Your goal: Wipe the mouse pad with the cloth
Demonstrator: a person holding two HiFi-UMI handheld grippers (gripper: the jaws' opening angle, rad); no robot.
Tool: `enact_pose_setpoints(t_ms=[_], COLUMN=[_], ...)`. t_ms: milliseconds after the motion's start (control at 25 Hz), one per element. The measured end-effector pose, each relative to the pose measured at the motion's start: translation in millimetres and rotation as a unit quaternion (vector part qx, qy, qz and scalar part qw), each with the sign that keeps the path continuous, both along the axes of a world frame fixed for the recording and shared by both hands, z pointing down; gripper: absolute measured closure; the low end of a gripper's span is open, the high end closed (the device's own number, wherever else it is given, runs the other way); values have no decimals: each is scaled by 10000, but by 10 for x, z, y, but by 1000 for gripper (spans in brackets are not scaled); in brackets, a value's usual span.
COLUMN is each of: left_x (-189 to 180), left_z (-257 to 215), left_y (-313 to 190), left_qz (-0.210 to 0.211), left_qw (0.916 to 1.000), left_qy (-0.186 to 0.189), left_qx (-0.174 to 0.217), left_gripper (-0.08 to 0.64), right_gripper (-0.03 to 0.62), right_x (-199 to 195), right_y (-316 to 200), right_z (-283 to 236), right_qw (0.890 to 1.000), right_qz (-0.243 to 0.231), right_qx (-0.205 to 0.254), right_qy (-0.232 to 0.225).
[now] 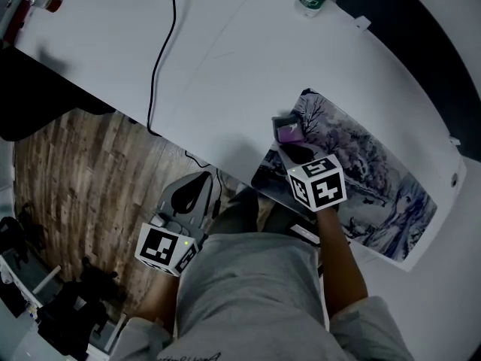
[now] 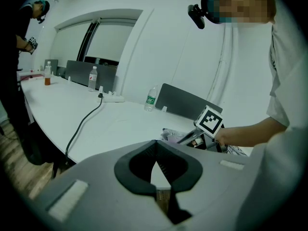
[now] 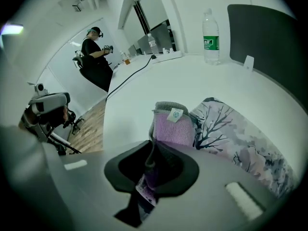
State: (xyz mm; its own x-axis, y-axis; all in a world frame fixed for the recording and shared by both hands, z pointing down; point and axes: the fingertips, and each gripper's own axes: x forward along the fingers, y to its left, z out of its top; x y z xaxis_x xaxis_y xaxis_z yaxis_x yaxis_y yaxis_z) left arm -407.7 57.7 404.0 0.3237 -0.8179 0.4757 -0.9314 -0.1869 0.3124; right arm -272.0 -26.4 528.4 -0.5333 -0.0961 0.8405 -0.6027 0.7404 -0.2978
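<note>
Right gripper (image 3: 151, 170) clamped on purple cloth (image 3: 171, 129); cloth sticks out ahead of its jaws, touching mouse pad (image 3: 240, 148) edge; pad runs rightward; left gripper (image 2: 155, 163) closed, empty, well left.

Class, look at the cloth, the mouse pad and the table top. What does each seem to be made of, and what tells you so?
The cloth looks like soft purple fabric, perhaps terry or microfibre: it has a fuzzy nap, a grey hem and a sewn tag. The mouse pad is probably fabric-faced and matte: it lies thin and flat and carries a printed tree picture. The table has a hard, smooth, even white top, perhaps laminate.
</note>
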Motion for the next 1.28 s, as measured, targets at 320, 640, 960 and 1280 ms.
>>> enact_pose_setpoints(t_ms=[320, 640, 960, 1280], left_x=[168, 843, 2098, 3496], left_z=[-49, -168, -291, -380], left_y=[-126, -336, -428, -265], left_qz=[354, 1262, 2403, 3422], left_qw=[9993, 9914, 9693, 9382], left_qy=[74, 153, 245, 261], left_qx=[86, 313, 456, 456], left_gripper=[541, 541, 541, 541], right_gripper=[549, 551, 551, 551], right_x=[155, 879, 2604, 4680], right_y=[-28, -89, 144, 948], right_z=[-307, -781, -1101, -1052], right_qw=[9989, 9852, 9590, 9114], right_qz=[283, 1300, 2548, 3983], right_qx=[220, 391, 926, 1011], right_qy=[-313, -1047, -824, -240])
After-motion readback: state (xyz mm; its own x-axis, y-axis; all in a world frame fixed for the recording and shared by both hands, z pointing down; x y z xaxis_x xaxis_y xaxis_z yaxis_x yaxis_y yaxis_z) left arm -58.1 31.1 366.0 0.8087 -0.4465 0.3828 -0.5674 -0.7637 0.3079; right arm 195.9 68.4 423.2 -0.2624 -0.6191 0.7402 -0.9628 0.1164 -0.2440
